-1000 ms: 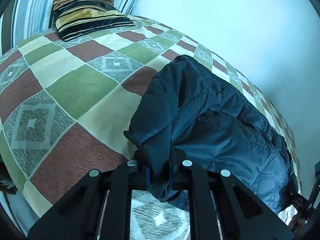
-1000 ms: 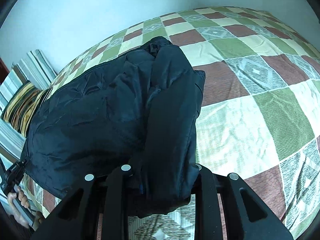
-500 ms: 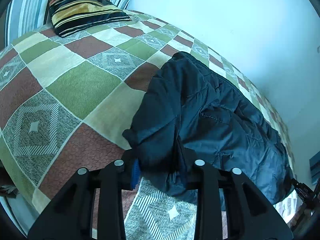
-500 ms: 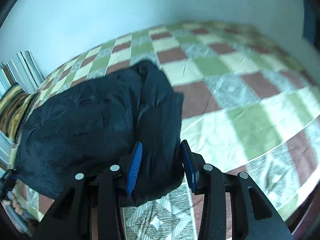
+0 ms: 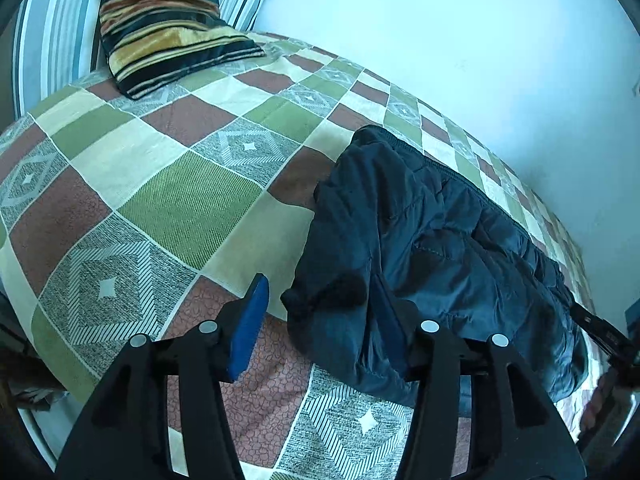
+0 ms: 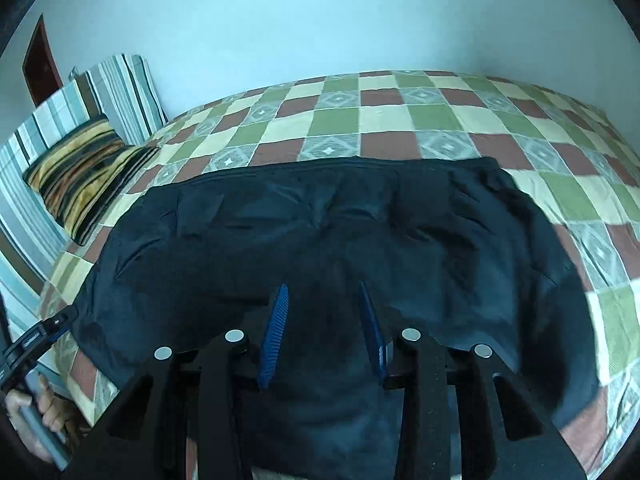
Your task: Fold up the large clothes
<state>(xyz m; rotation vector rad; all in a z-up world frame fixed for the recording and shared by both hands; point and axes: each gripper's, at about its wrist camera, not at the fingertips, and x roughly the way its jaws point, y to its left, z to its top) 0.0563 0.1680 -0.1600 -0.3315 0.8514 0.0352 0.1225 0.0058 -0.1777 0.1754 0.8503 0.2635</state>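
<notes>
On the checked bedspread (image 5: 168,208) lies one dark navy puffer jacket (image 5: 432,248), folded into a long padded bundle, its quilted shell creased and a zipper line running along its far edge. From the left wrist view it fills the 3 o'clock to 5 o'clock part of the frame, its near end bunched into a thick rounded roll. From the right wrist view the same jacket (image 6: 320,240) spreads wide across the centre, reaching from 9 o'clock to 3 o'clock.

Two grippers are at work. The left gripper (image 5: 324,320) is spread wide: its blue-padded finger (image 5: 248,332) stands clear over the bedspread at 7 o'clock, while the other finger sits against the jacket's rolled end, so nothing is pinched. The right gripper (image 6: 324,332) also has its two blue pads apart, hovering over the jacket's near edge without clamping fabric.

One striped velvet cushion (image 5: 160,20) sits at 11 o'clock, leaning on striped pillows (image 6: 80,92). One bare hand (image 6: 36,416) shows at 8 o'clock in the right wrist view.
</notes>
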